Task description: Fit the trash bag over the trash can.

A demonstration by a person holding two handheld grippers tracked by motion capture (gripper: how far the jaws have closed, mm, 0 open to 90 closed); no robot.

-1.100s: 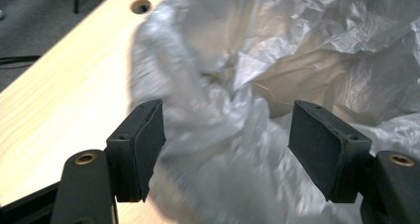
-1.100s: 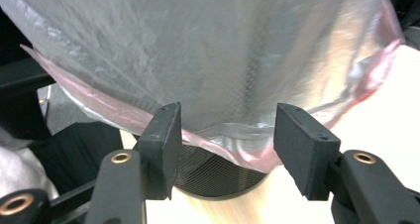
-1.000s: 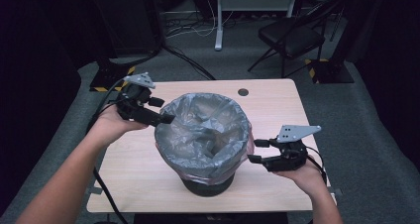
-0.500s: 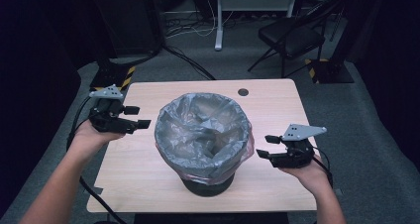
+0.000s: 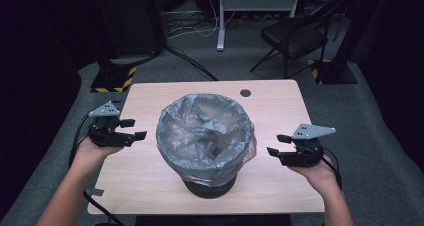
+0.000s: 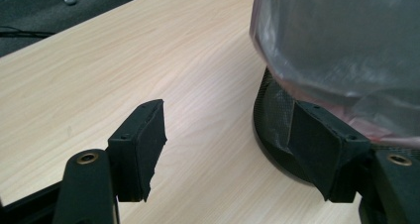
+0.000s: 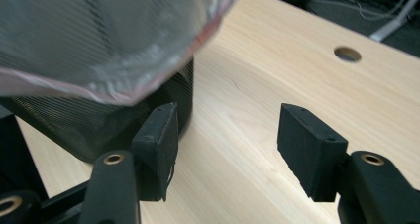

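Observation:
A black mesh bin [image 5: 210, 186] stands in the middle of the wooden table [image 5: 280, 111], lined with a grey plastic bag [image 5: 205, 136] folded over its rim. My left gripper [image 5: 134, 128] hovers at the table's left edge, apart from the bag, open and empty. At the right side my right gripper [image 5: 278, 144] is open too, with nothing in it, a short way from the bag. In the left gripper view the bag [image 6: 346, 40] and the bin base [image 6: 277, 130] lie ahead to the right. The right gripper view has the bag's edge [image 7: 99, 40] above the bin wall [image 7: 74, 125].
A round cable hole [image 5: 245, 92] lies near the table's far edge. Beyond the table a black folding chair [image 5: 295, 33] and a stand base with yellow-black tape [image 5: 112, 78] sit on grey carpet. Cables trail from both grippers.
My left gripper has let go of the bag's rim and moved left and down to the table's edge. The right gripper has drawn slightly right, off the bag.

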